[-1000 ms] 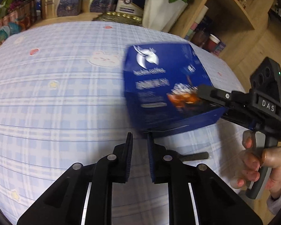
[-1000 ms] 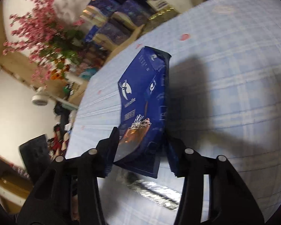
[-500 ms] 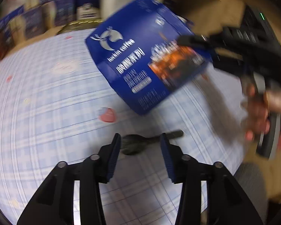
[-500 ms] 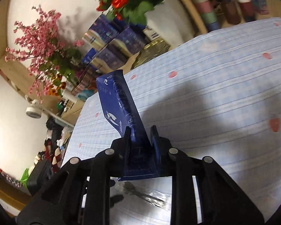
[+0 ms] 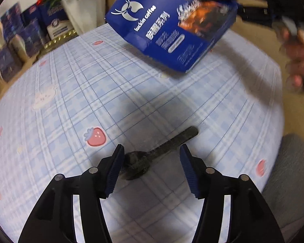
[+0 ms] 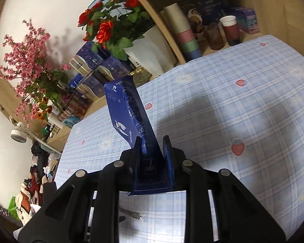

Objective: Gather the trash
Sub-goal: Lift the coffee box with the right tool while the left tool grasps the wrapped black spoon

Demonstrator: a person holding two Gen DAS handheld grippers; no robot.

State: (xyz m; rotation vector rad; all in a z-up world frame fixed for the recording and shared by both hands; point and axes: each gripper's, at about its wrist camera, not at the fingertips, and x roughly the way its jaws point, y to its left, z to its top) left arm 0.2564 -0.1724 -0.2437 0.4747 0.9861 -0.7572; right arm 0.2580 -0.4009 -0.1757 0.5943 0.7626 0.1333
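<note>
A flat blue coffee box (image 5: 170,30) hangs in the air above the table, clamped at one edge by my right gripper (image 6: 152,151), which is shut on the blue coffee box (image 6: 129,117). A black plastic spoon (image 5: 158,156) in a clear wrapper lies on the blue checked tablecloth (image 5: 71,101). My left gripper (image 5: 152,168) hovers just over the spoon with its jaws opening; the spoon's bowl lies between the fingers, close to the left pad (image 5: 115,168), and the pads do not press on it. A hand (image 5: 298,60) holds the right gripper's handle.
A white pot with red flowers (image 6: 143,48), blue tins (image 6: 95,64) and stacked cups (image 6: 184,38) stand on wooden shelving behind the table. A grey seat cushion (image 5: 289,178) sits past the table's right edge. Clutter lies on the floor at left (image 6: 36,174).
My right gripper closed on the blue box and lifted it off the table. My left gripper went from shut to open and moved over the spoon.
</note>
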